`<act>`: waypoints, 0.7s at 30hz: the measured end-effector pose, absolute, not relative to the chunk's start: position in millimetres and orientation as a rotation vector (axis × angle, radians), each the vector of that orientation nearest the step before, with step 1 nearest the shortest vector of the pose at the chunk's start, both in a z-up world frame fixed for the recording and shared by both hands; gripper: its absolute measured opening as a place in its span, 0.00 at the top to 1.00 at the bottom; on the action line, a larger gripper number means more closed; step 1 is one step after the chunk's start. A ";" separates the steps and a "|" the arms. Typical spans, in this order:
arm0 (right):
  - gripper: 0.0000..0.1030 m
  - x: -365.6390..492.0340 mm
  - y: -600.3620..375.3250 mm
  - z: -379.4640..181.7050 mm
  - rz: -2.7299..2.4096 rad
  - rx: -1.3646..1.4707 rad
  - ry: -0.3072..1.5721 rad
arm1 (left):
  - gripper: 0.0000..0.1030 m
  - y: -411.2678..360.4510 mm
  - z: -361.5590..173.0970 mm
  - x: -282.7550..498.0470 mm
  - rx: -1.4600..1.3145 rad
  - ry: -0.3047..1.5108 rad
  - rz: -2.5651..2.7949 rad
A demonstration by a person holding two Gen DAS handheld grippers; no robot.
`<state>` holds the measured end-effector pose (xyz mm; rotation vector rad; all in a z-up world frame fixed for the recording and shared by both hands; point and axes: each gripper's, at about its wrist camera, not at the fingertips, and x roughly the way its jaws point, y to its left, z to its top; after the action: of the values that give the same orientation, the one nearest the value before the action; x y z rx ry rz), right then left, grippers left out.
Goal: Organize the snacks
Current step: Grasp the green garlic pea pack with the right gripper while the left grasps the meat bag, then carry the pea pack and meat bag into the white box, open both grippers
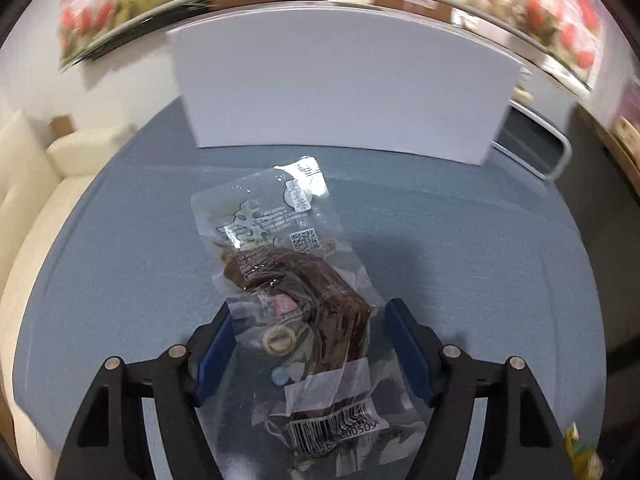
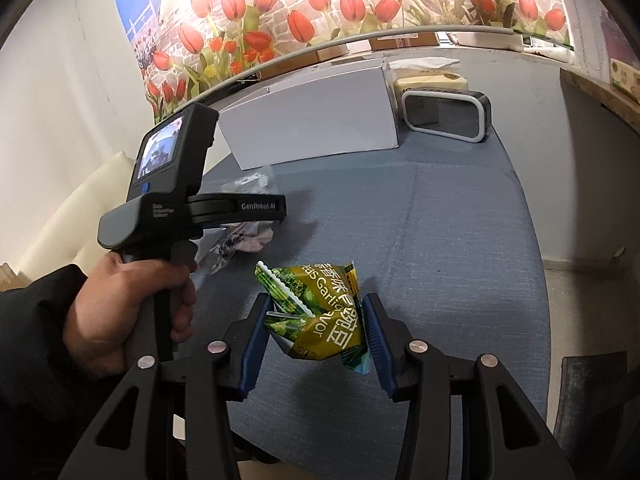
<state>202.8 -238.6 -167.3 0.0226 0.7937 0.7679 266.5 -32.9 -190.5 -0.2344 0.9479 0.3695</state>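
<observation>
The left gripper's (image 1: 308, 344) fingers (image 1: 214, 354) stand spread wide, straddling a clear snack pouch (image 1: 288, 300) without pinching it; the right gripper's (image 2: 318, 334) fingers (image 2: 376, 340) are pressed in against a green pea packet (image 2: 320, 316) and grip it just above the blue counter (image 2: 440, 240).

Taking things from largest down: the white box (image 2: 312, 124) stands at twelve o'clock at the far edge of the counter, probably where the snacks are meant to go. The clear pouch lies flat at the middle of the counter in the left wrist view, running from six o'clock up toward twelve, its dark contents bunched in the lower half. It looks light, limp and slick, and the film would likely slide between the pads, so the filled dark bulge is a surer hold than the empty printed end. The green packet, smallest, appears air-puffed and crinkly, light and easily crushed; it is held across its middle, a fair place, though a firm squeeze may burst or crumple it. In the right wrist view the left device sits at nine o'clock, held in the left hand (image 2: 128, 304).
</observation>
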 end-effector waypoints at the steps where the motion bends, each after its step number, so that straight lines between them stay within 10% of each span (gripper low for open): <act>1: 0.51 202.9 -237.6 -167.1 0.773 0.021 0.796 | 0.26 -30.6 -189.4 264.7 -0.237 0.945 0.349; 21: 0.51 242.0 -176.8 -116.2 0.810 -0.004 0.729 | 0.26 14.8 -95.6 229.2 -0.040 0.752 -0.047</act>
<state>242.0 -176.8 -116.2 -0.0039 0.7295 0.8097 229.2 14.8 -95.6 -0.0405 0.7525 -0.0471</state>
